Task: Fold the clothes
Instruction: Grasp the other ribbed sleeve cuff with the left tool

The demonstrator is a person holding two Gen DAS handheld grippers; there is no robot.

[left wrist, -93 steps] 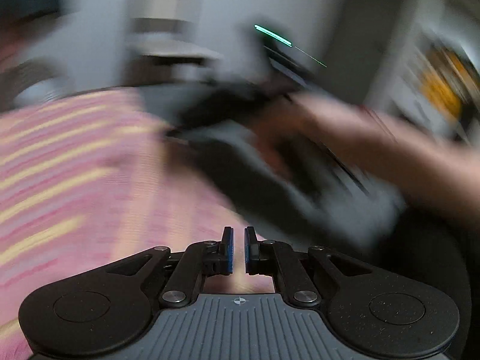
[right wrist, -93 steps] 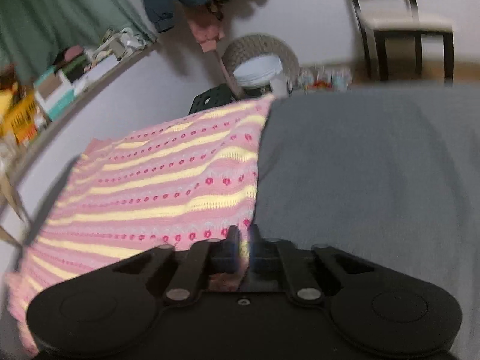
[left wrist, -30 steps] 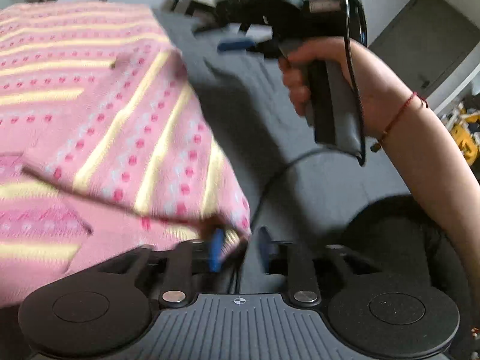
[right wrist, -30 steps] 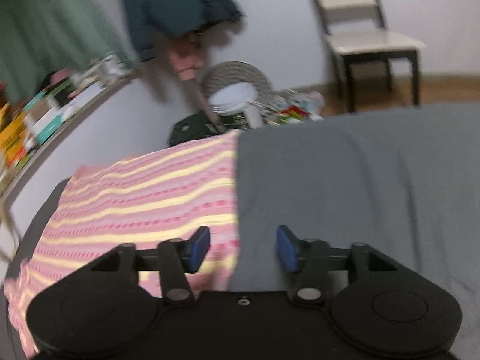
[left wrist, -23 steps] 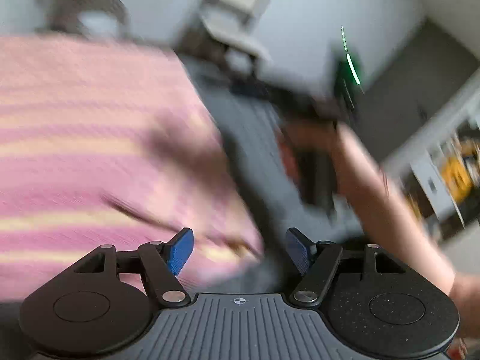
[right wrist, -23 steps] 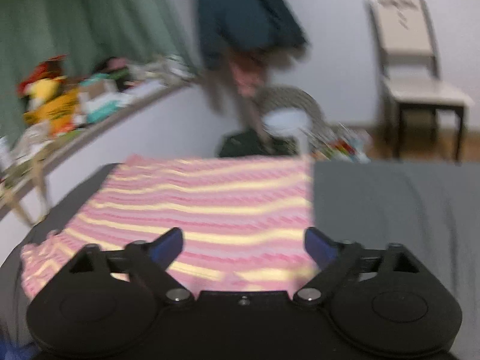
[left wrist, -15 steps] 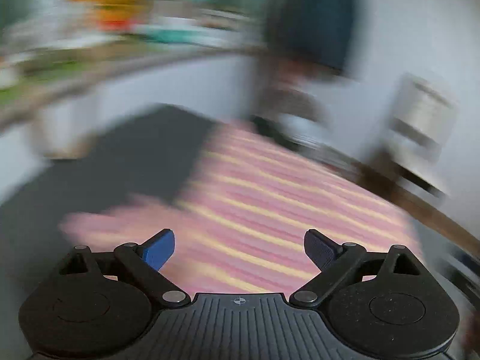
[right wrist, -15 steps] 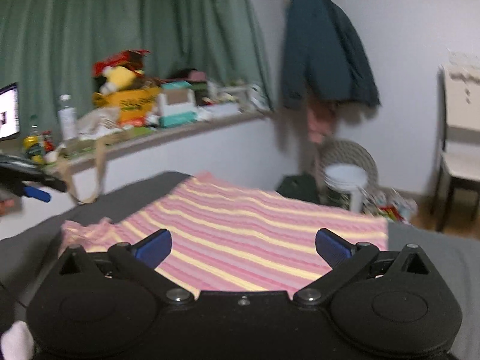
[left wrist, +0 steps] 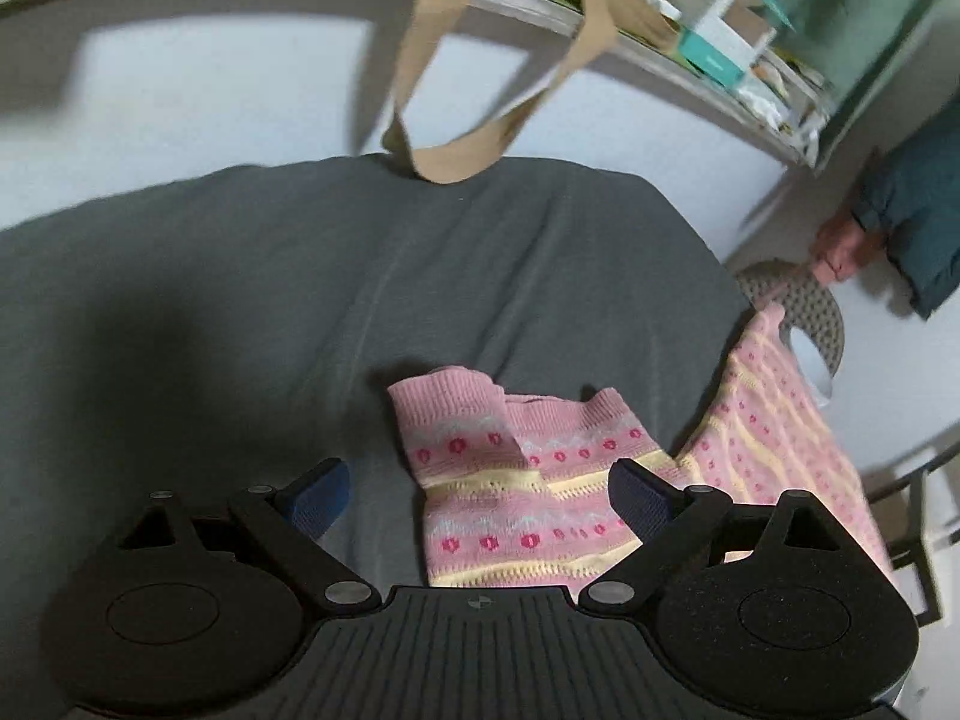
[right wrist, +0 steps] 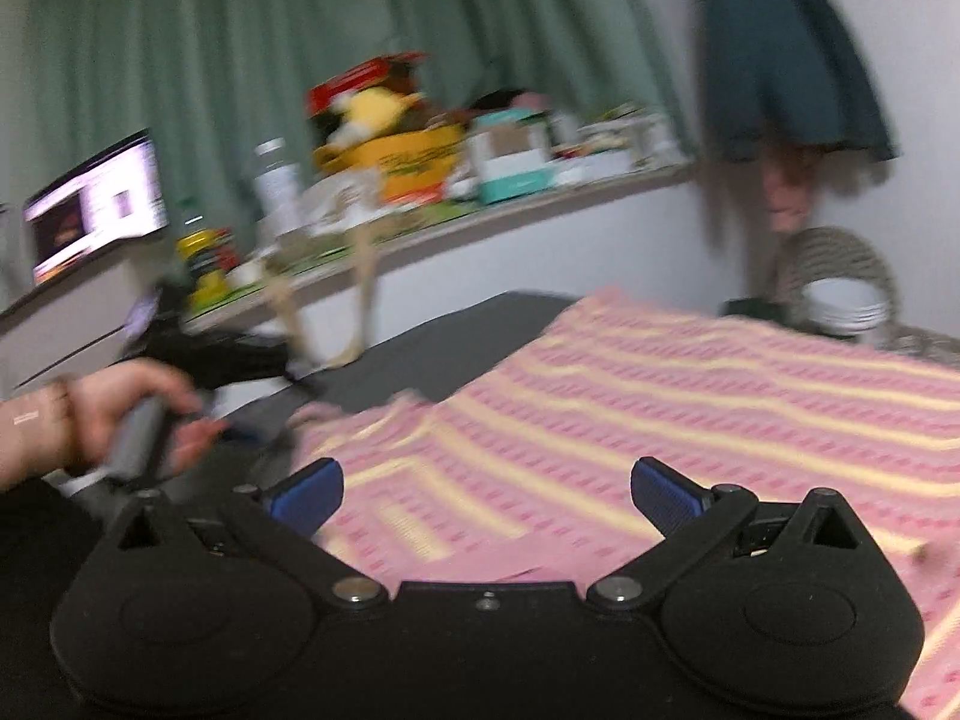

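Observation:
A pink knitted sweater (left wrist: 522, 480) with yellow stripes and red dots lies on a dark grey bed sheet (left wrist: 300, 276). In the left wrist view its sleeve end with the ribbed cuff (left wrist: 444, 390) lies folded just ahead of my left gripper (left wrist: 477, 495), which is open and empty above it. The sweater's body (right wrist: 690, 420) spreads flat in front of my right gripper (right wrist: 483, 495), open too and holding nothing. A hand (right wrist: 114, 414) at the left of the right wrist view holds the other gripper's handle.
A beige bag strap (left wrist: 480, 72) hangs from a cluttered shelf (right wrist: 450, 204) along the white wall behind the bed. Green curtains (right wrist: 240, 60), a lit screen (right wrist: 96, 204), a hanging teal jacket (right wrist: 786, 54) and a woven basket (right wrist: 834, 276) stand around the bed.
Both grippers let go of the sweater and opened wide. The left gripper swung over to the sleeve end; the right one turned left across the flat sweater body.

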